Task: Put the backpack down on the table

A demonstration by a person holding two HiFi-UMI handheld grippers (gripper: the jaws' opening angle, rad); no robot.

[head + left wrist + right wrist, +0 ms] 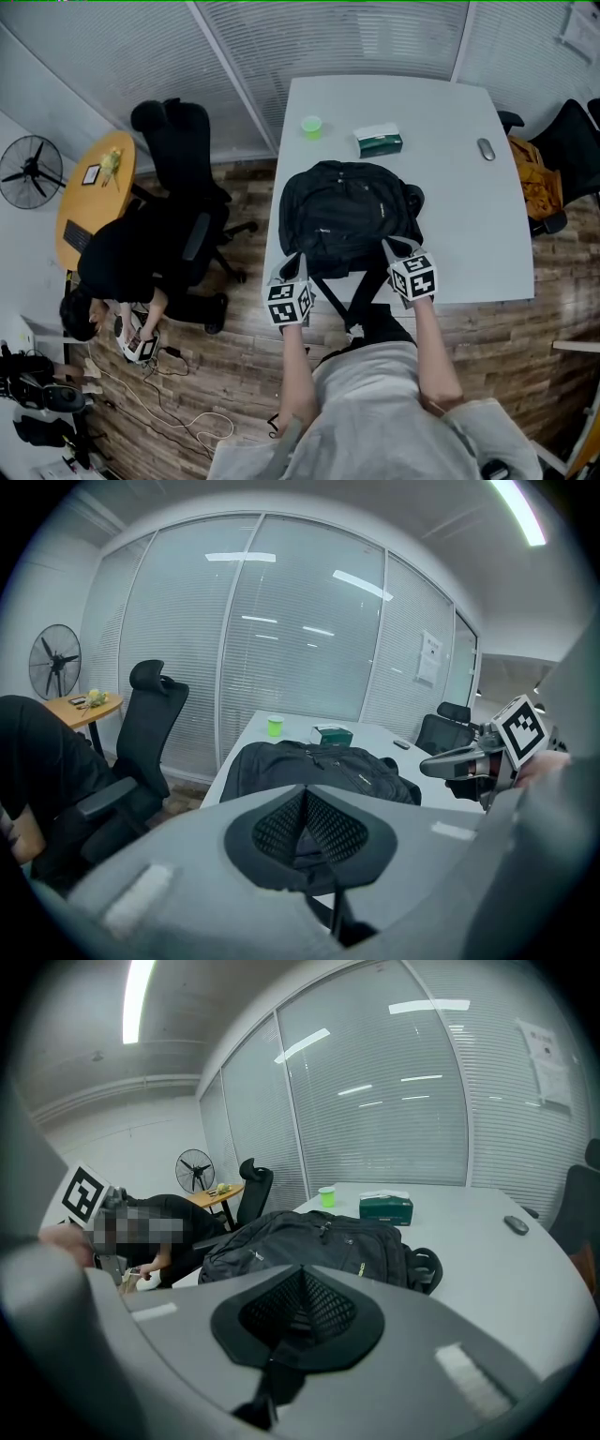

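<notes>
Backpack (345,214) lies flat on table (469,197). Left gripper (293,266) and right gripper (395,249) both pinch its straps (305,832). Only letting go looks left.

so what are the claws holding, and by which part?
The backpack, by its shoulder straps: left claw shut on one padded strap, right claw on the other.

The backpack (347,214) lay on the near-left part of the bench (469,234), with the cup (311,126) and the tissue box (379,141) behind it and the mouse (486,149) well off toward the far right. The left gripper (296,264) and the right gripper (397,249) sat at the backpack's near side, each clamped on one of its straps (309,829). Left of the bench stood an office chair (183,150), with a round bench (89,202) and a fan (33,172) farther left.
</notes>
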